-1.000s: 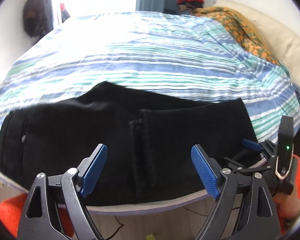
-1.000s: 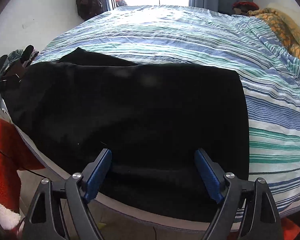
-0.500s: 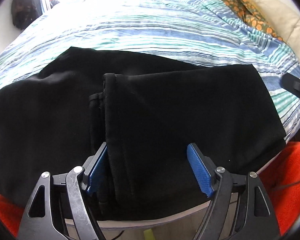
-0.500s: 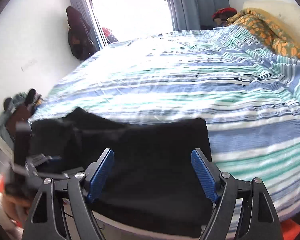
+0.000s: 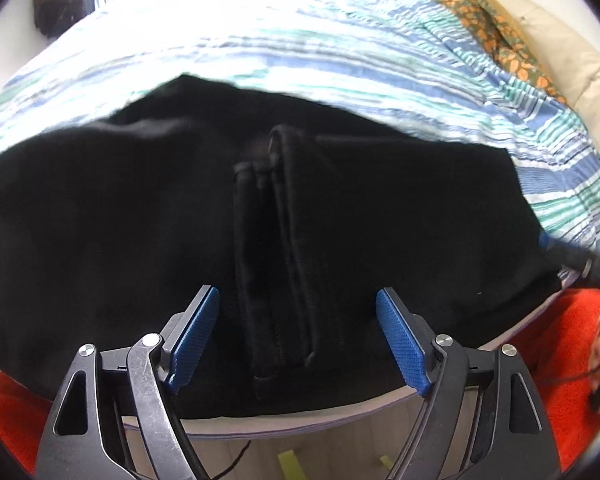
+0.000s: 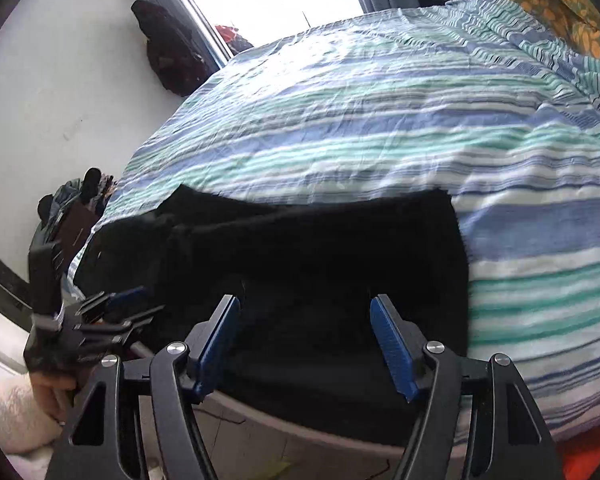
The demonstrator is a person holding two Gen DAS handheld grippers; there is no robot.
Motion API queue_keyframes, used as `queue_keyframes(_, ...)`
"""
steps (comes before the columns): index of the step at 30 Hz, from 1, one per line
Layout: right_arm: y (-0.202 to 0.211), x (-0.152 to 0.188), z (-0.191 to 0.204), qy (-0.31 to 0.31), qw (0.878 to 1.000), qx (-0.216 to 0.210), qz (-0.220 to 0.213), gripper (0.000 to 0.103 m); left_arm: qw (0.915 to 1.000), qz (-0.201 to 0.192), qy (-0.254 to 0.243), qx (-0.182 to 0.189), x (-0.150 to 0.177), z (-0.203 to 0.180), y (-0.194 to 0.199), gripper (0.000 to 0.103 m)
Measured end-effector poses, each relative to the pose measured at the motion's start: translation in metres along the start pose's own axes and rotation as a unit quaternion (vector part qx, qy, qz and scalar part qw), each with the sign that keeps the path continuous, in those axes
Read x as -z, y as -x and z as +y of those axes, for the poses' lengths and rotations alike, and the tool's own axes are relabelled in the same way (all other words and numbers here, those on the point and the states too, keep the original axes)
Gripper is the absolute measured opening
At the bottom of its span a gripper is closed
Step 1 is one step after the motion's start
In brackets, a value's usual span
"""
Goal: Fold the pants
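Observation:
Black pants lie folded across the near edge of the striped bed; their hems lie stacked on top at the middle. They also show in the right wrist view. My left gripper is open and empty, hovering over the hems near the bed's edge. My right gripper is open and empty above the right end of the pants. The left gripper shows at the lower left of the right wrist view. A tip of the right gripper pokes in at the right of the left wrist view.
The blue, green and white striped bedspread covers the bed. An orange patterned blanket and a cream pillow lie at the far right. A dark bag hangs on the wall by the window. The person's orange clothing is below.
The left gripper has pulled back and up a little from the hems. The right gripper has swung its view leftward and stays raised above the pants. Both stay open.

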State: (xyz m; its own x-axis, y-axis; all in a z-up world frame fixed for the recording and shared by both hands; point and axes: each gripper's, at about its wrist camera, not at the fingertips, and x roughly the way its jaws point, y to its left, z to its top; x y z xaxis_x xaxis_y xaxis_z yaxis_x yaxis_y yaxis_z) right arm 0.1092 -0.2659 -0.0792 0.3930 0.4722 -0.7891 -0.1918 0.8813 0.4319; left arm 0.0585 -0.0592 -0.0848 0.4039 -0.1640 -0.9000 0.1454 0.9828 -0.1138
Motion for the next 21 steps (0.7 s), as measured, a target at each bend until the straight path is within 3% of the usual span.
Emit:
queue_keyframes(2, -0.015, 0.02, -0.011, -0.01, 0.999, 0.024, 0.03, 0.061, 1.0, -0.003, -0.004, 0.0, 0.0, -0.002, 0.0, 0.082)
queue_keyframes(3, -0.009, 0.021, -0.011, -0.011, 0.999, 0.029, 0.019, 0.056, 1.0, -0.002, -0.006, -0.002, 0.0, -0.002, 0.001, 0.082)
queue_keyframes(7, 0.027, 0.002, 0.015, 0.029, 0.997, 0.042, -0.057, 0.056, 1.0, -0.001, 0.003, -0.003, -0.002, -0.002, 0.003, 0.082)
queue_keyframes(9, 0.026, 0.001, 0.023, 0.043, 0.996, 0.043, -0.067, 0.066, 1.0, 0.002, 0.002, -0.009, -0.003, -0.003, 0.002, 0.082)
queue_keyframes(12, -0.017, 0.009, 0.013, 0.033, 0.997, 0.072, 0.012, 0.071, 0.9998, 0.001, 0.013, -0.017, -0.007, 0.002, 0.01, 0.083)
queue_keyframes(13, -0.025, 0.015, 0.008, 0.028, 0.997, 0.075, 0.021, 0.071, 0.9997, 0.0, 0.019, -0.018, -0.007, 0.006, 0.013, 0.084)
queue_keyframes(14, -0.022, 0.017, 0.009, 0.03, 0.997, 0.072, 0.001, 0.073, 0.9994, -0.003, 0.028, -0.022, -0.007, 0.013, 0.018, 0.087)
queue_keyframes(17, -0.022, 0.012, 0.014, 0.028, 0.998, 0.055, 0.004, 0.089, 0.9977, -0.011, 0.059, -0.031, -0.009, 0.04, 0.034, 0.089)
queue_keyframes(21, -0.026, 0.013, 0.02, 0.043, 0.997, 0.063, 0.002, 0.093, 0.9912, -0.003, 0.127, -0.037, -0.006, 0.106, 0.063, 0.088)
